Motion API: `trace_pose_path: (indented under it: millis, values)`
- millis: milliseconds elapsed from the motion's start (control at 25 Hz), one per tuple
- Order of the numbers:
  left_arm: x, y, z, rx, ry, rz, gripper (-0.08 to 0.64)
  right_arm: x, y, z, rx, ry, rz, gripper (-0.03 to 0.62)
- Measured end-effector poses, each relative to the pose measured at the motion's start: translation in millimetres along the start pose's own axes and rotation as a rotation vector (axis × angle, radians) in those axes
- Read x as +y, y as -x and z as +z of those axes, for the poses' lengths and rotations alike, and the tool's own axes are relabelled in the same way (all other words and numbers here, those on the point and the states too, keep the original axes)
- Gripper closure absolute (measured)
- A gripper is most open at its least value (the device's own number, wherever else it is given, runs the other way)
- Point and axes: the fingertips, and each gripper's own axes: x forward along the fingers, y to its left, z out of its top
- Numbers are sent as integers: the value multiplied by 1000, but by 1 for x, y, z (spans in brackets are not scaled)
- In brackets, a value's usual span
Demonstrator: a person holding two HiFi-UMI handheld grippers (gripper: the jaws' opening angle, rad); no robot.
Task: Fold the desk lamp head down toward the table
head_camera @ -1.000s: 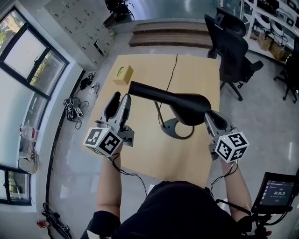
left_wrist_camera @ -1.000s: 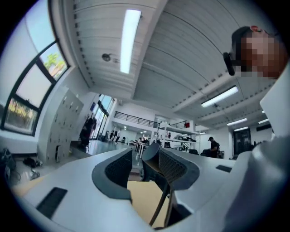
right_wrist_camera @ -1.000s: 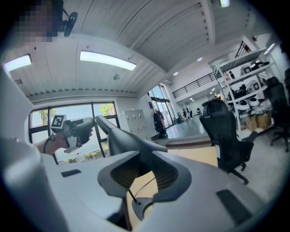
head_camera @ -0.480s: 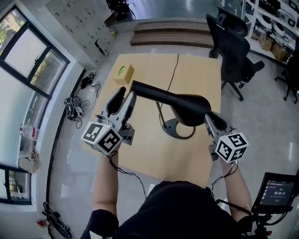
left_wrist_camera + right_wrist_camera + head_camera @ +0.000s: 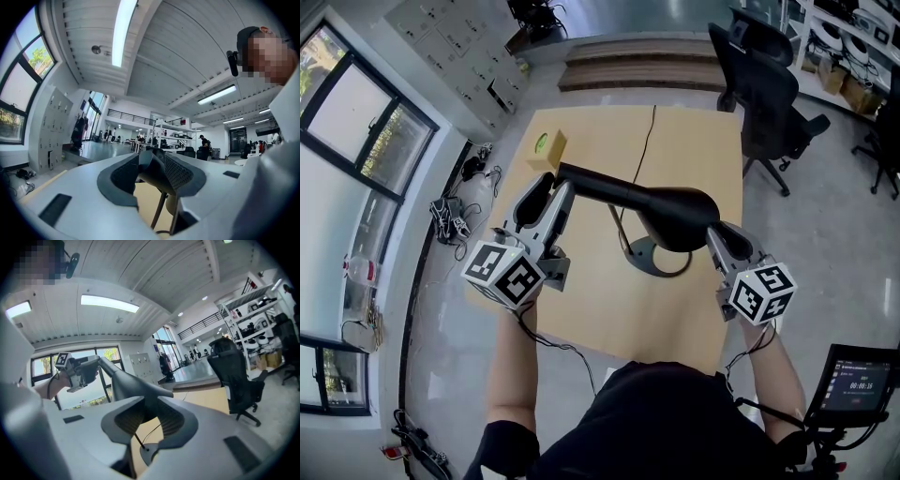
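Head view sets the lamp head point(image 5: 666, 208) as a long black body raised well above the table point(image 5: 609, 309). Its long axis runs from a narrow tip at upper left to a broad shade end at lower right, above the round base point(image 5: 649, 265). The left gripper point(image 5: 551, 187) meets the narrow tip from the person's side and points roughly across that axis. The right gripper point(image 5: 719, 234) sits at the broad end. In the left gripper view the jaws stand apart with the tip between the pads point(image 5: 179, 173). The body slants away past the right-hand jaw, and the tip does not look pinched, though contact on one pad cannot be ruled out. In the right gripper view the pads point(image 5: 129, 420) are closed on the lower edge of the broad end, so this hand has the firmer hold. The thin stem rises from the base to somewhere under the middle of the head, where the hinge itself is hidden. Since the head lies between the two hands, folding it down probably means tipping one end toward the table about that hidden joint. The left jaws would likely need to close first.
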Motion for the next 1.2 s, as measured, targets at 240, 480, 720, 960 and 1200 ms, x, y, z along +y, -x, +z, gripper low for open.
trace_pose_path:
  millis: [240, 480, 720, 960, 1200]
  values:
    - [0, 1, 2, -12, 8, 5, 388, 2, -2, -5, 4, -11, 3, 520]
    - [-1, 2, 4, -17, 19, 15, 388, 4, -4, -9, 9, -22, 8, 520]
    - [-1, 1, 7, -40, 24, 16, 388, 5, -9, -13, 18, -43, 17, 521]
    - [-2, 2, 11, -51, 52, 23, 388, 7, -12, -19, 30, -59, 26, 521]
    - [-4, 3, 14, -55, 57, 20, 388, 10, -14, -24, 39, -74, 31, 520]
